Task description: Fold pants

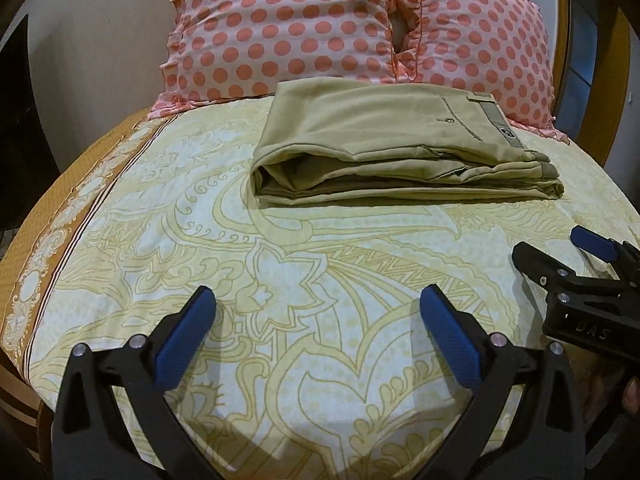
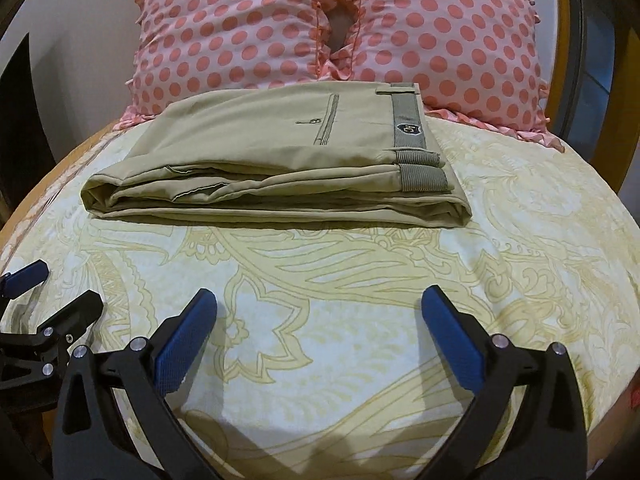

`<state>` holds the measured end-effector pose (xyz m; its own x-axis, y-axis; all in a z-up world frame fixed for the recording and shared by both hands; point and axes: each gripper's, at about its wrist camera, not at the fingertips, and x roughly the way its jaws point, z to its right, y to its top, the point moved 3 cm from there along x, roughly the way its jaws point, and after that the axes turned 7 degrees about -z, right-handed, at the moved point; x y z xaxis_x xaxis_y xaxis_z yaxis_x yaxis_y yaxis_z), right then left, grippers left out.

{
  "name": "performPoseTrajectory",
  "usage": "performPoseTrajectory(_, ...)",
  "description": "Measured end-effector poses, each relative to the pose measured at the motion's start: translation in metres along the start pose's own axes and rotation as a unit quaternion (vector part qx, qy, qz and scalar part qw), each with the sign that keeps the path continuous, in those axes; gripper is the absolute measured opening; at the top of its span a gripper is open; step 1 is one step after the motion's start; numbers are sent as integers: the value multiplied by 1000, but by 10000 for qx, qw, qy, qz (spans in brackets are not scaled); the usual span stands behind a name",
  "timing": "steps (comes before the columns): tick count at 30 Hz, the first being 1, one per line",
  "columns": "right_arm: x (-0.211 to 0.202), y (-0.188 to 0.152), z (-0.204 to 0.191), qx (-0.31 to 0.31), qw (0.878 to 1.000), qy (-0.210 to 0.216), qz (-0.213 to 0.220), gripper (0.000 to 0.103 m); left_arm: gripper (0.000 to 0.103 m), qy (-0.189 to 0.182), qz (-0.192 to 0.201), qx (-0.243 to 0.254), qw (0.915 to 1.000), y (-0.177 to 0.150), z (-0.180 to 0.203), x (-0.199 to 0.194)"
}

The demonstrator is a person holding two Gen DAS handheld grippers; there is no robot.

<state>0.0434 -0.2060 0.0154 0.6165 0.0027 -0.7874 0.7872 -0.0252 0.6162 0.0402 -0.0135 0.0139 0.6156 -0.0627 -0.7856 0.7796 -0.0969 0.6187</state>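
Observation:
Khaki pants [image 1: 384, 144] lie folded in a flat stack on the bed, waistband to the right, back pocket up. They also show in the right wrist view [image 2: 272, 168]. My left gripper [image 1: 318, 300] is open and empty, held above the sheet well short of the pants. My right gripper [image 2: 320, 300] is open and empty, also short of the pants. The right gripper shows at the right edge of the left wrist view [image 1: 560, 252]; the left gripper shows at the left edge of the right wrist view [image 2: 56, 284].
The bed has a cream and yellow patterned sheet [image 1: 320, 264] with an orange border [image 1: 60, 216] at the left. Two pink polka-dot pillows [image 1: 280, 28] [image 2: 440, 40] stand behind the pants against a wooden headboard [image 1: 592, 80].

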Motion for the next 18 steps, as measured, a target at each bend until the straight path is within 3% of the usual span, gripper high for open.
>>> performPoseTrajectory(18, 0, -1, 1, 6, 9999, 1, 106, 102, 101, 0, 10, 4, 10000, 0, -1, -1)
